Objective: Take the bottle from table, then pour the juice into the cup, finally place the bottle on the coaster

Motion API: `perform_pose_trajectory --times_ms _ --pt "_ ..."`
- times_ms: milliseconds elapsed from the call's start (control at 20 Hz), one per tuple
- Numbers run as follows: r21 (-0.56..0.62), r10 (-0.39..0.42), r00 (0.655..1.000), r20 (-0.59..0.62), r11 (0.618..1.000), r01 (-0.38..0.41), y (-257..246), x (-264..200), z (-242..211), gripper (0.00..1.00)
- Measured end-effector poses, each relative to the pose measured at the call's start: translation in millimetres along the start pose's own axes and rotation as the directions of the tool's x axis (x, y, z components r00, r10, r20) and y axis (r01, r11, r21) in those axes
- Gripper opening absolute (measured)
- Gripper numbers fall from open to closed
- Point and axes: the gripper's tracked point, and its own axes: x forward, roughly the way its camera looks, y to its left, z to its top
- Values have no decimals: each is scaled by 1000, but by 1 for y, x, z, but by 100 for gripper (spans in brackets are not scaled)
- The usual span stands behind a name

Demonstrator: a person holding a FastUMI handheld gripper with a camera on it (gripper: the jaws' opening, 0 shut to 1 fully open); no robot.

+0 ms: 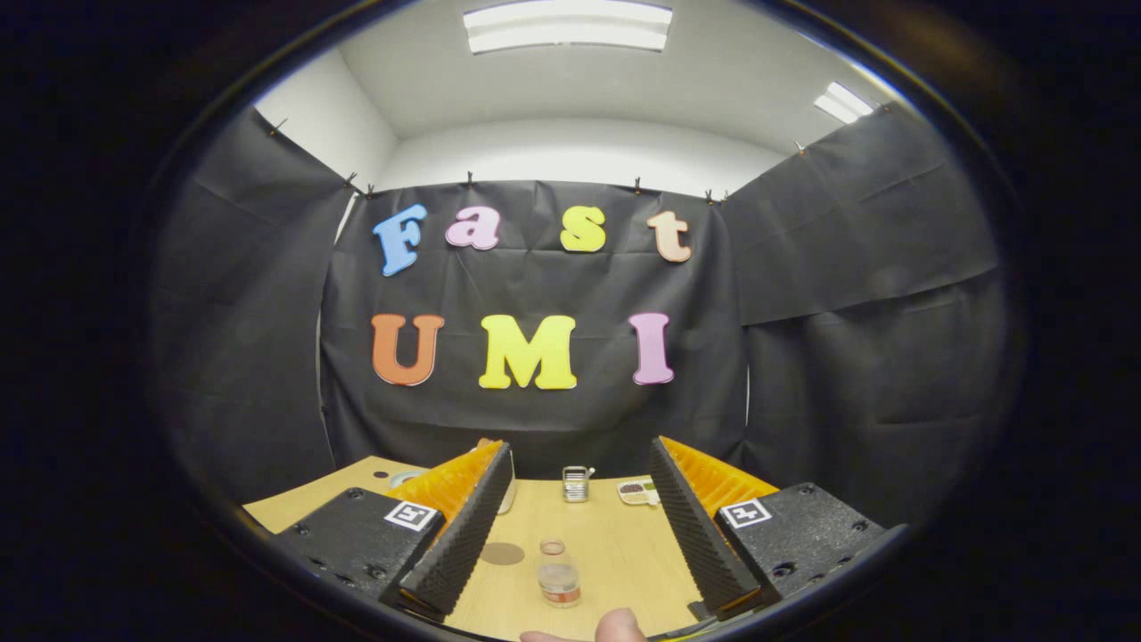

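Here we see, from the left, a round coaster (502, 554) flat on the table (615, 553), open wood around it. Just right stands the bottle (559, 582), between the fingers, touching neither. Beyond sit a cup (576, 483) and a small dish (636, 491). The jaws (578, 571) gape wide, holding nothing.

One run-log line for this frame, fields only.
stage: approach | gripper: open, holding nothing | small clear bottle: standing on wooden table, between fingers | round brown coaster: bare
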Motion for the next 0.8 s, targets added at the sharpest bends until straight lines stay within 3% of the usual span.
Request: perform_pose_trajectory --times_ms 800 --pt "14 52 996 -65 999 -51 3 13 -34 99"
